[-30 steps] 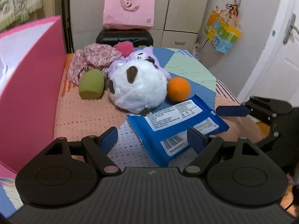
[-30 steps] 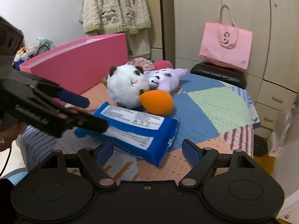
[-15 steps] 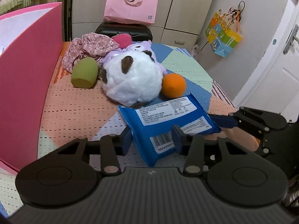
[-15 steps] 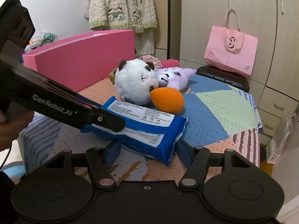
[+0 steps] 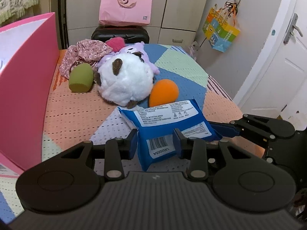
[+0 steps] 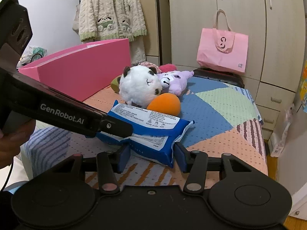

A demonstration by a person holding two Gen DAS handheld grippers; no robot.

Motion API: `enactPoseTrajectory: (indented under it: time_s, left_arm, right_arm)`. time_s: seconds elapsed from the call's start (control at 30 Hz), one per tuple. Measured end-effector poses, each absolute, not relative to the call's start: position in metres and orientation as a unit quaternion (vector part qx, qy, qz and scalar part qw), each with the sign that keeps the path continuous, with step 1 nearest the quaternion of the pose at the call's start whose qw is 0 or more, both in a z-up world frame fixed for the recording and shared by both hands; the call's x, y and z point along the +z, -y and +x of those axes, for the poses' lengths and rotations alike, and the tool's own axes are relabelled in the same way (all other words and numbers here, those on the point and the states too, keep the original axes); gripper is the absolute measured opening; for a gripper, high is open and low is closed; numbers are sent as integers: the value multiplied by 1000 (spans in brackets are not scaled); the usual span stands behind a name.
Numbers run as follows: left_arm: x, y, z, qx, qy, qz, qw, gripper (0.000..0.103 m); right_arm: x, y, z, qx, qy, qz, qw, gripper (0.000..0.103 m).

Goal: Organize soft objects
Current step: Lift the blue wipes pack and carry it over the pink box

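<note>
A blue pack of wipes [image 5: 167, 115] [image 6: 149, 122] lies on the patchwork-covered table, held from two sides. My left gripper [image 5: 155, 140] is closing on its barcode end, and the pads press into the wrapper. My right gripper [image 6: 152, 153] is closing on the other end, which bulges between its pads. In the right wrist view the left gripper [image 6: 115, 128] crosses from the left. A white panda plush [image 5: 124, 82], an orange soft egg [image 5: 163, 92], a purple plush [image 6: 176, 80], a green soft egg [image 5: 80, 78] and a floral cloth [image 5: 84, 53] lie behind the pack.
A tall pink box [image 5: 25, 80] stands along the table's left side. A pink bag [image 5: 125, 5] rests on a black case [image 5: 119, 33] beyond the far edge, before cupboards. A door is at the right. A hand [image 6: 11, 143] grips the left tool.
Both grippers' jaws have closed in from wide apart onto the blue pack. The pack's ends now crumple between the pads. The right gripper has edged forward.
</note>
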State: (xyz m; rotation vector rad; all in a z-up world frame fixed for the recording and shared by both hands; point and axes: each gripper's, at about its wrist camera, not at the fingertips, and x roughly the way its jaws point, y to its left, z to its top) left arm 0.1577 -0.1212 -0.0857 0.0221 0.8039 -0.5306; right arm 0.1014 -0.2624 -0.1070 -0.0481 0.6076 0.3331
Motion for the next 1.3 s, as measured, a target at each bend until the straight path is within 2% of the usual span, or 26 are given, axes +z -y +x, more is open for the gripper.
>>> enactPoseTrajectory:
  time_s: [0.67, 1.3]
  left_arm:
    - [-70, 102, 127, -274, -414, -11, 868, 40]
    - [-37, 53, 100, -318, -456, -28, 831, 41]
  right_arm:
    - [-92, 246, 69, 148, -324, -14, 934, 52]
    - [-44, 220, 45, 178, -386, -12, 905, 51]
